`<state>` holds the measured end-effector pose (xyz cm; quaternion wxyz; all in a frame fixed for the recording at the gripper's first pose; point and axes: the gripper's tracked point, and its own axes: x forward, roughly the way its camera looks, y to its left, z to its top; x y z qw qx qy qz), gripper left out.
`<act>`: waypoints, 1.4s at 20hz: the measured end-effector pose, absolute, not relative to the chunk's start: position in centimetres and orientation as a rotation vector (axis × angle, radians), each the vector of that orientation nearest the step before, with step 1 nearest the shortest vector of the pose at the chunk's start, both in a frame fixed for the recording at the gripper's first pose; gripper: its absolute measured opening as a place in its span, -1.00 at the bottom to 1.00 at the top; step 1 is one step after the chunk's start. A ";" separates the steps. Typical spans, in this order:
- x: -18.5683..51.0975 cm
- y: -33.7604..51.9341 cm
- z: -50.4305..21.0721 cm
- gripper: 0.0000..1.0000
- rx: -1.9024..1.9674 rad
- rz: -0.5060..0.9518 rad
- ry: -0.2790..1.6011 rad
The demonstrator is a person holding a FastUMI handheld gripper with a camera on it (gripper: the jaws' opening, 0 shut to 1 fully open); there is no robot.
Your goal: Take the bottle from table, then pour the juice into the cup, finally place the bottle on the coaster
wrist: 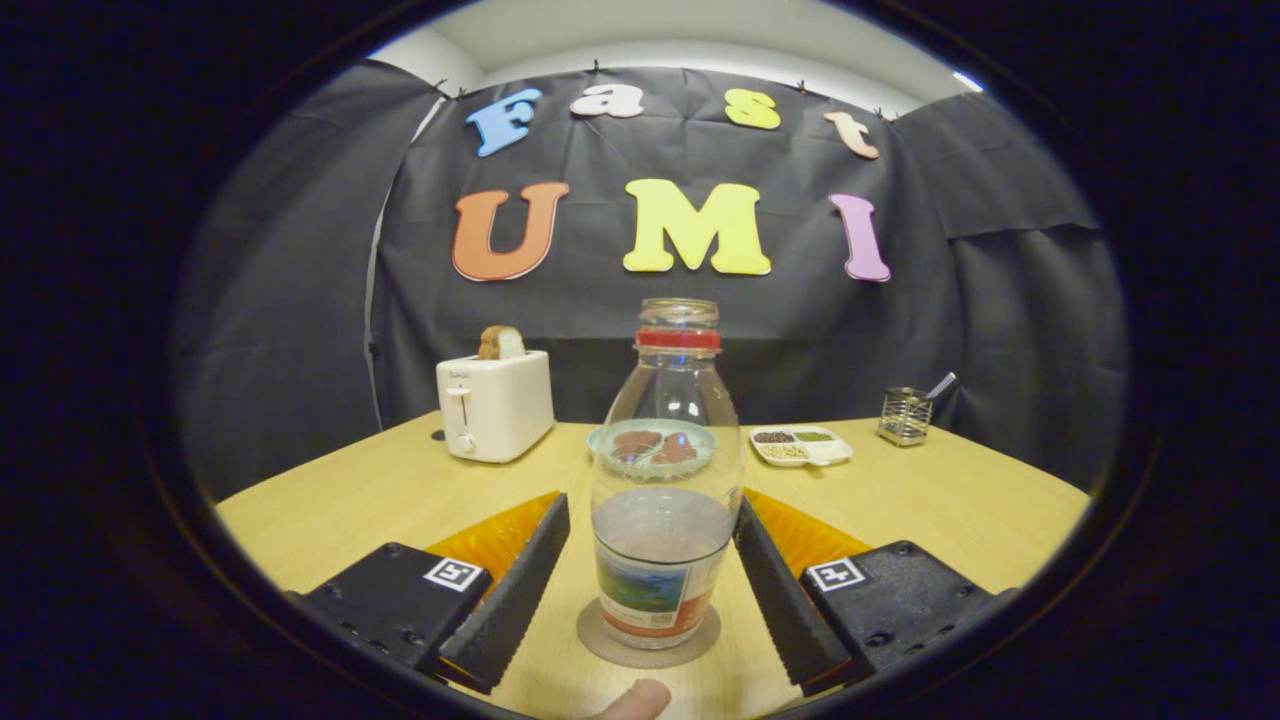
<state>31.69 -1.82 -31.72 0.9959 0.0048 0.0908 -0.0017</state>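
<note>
Bottle [665,480] stands upright on the coaster [648,640], between the two fingers of the hand-held gripper [652,585]. The fingers are spread to either side of it; the right one lies close against the bottle's flank, perhaps touching, while a gap shows between the left one and the glass, so the hand-held gripper is apart and not clamped on anything. A fingertip [632,699] of the person shows just behind the coaster.

The bottle is clear, with a red band at its open neck, a label low down and liquid filling only its lower part. Since it already rests on the coaster, the task looks to be at its end, with only the withdrawal left.

The risk from here lies in pulling back crooked: the right finger could drag the side of the bottle, and an open bottle holding liquid would then tip or slide off the coaster and spill on the tabletop [350,500].

Beyond the bottle, seen partly through the glass, sits a plate [652,445] with reddish pieces on it, and to its right a divided dish [801,446]. Farther off are a white toaster [495,403] with bread in it on the left and a mesh holder [904,415] on the right. I cannot make out the cup.
</note>
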 end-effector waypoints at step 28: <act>14.5 -5.0 -12.5 1.00 0.012 0.058 0.091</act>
